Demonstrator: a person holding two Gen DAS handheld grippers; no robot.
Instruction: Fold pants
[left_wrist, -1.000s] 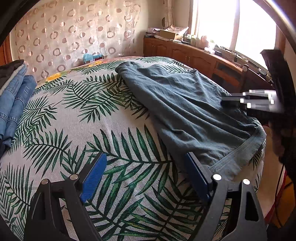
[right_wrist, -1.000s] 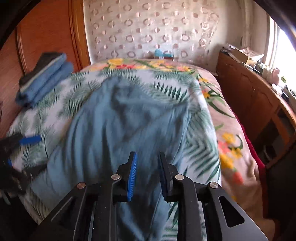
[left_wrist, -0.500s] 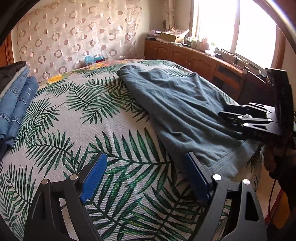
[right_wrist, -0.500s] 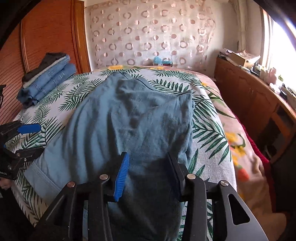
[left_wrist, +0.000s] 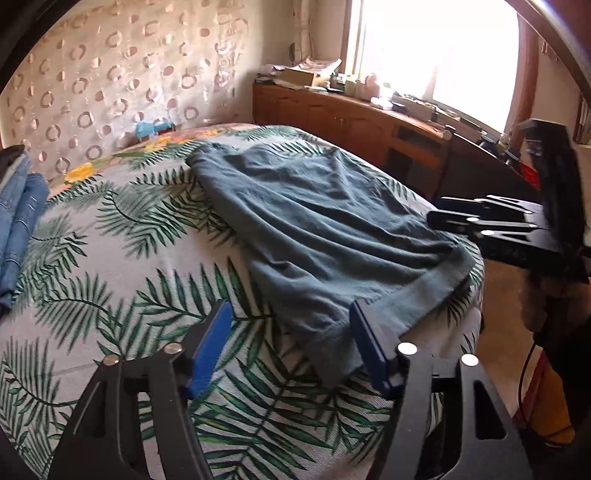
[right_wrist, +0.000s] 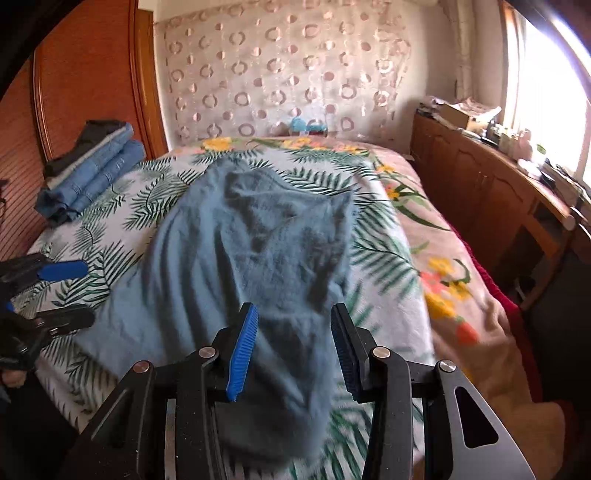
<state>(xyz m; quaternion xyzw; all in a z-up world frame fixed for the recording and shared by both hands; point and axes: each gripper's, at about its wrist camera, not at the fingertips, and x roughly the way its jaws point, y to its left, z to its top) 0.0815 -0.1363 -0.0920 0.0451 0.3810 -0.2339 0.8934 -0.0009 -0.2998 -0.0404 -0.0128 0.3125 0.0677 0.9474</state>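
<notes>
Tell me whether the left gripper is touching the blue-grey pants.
Cannot tell. In the left wrist view the open left gripper has the hem corner of the pants between its fingers, but neither view plainly shows a pad pressing on the cloth or clear of it.

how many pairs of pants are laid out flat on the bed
1: the teal pants spread along the bed's middle. A folded clothes pile sits by the headboard; its count is unclear.

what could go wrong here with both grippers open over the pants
1. The pants lie rumpled, so closing now may pinch only one layer and fold the creases in.
2. Their near end hangs off the bed edge; a pull toward it could slide them off.
3. The left hand-held gripper straddles only the hem corner, while the right hand-held gripper is over mid-cloth, so the lift may come uneven.
</notes>
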